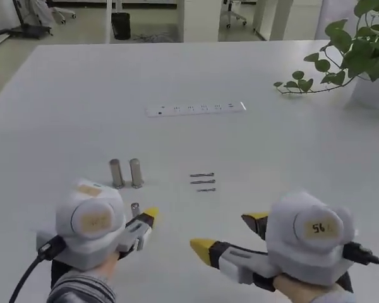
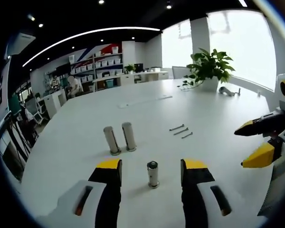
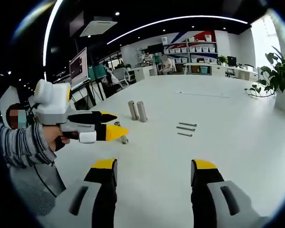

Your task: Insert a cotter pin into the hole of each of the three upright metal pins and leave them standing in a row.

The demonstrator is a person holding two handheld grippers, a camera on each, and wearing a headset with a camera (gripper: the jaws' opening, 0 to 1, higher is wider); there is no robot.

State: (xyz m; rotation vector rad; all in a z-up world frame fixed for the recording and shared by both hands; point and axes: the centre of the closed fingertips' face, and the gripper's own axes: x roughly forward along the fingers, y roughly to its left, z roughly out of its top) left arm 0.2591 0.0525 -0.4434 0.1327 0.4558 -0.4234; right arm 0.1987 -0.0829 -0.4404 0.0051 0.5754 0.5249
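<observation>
Two upright metal pins (image 1: 116,173) (image 1: 136,172) stand side by side on the white table (image 1: 271,145). A shorter third pin (image 1: 135,209) stands nearer me, between the open jaws of my left gripper (image 1: 143,221); in the left gripper view this pin (image 2: 153,174) is untouched, midway between the yellow fingertips (image 2: 109,164). Three cotter pins (image 1: 203,182) lie flat in a stack to the right of the pins. My right gripper (image 1: 230,233) hovers open and holds nothing, near the front edge, right of the left gripper (image 3: 97,126).
A white power strip (image 1: 196,108) lies across the middle of the table. A potted plant (image 1: 360,53) stands at the far right corner. Chairs and office furniture lie beyond the far edge.
</observation>
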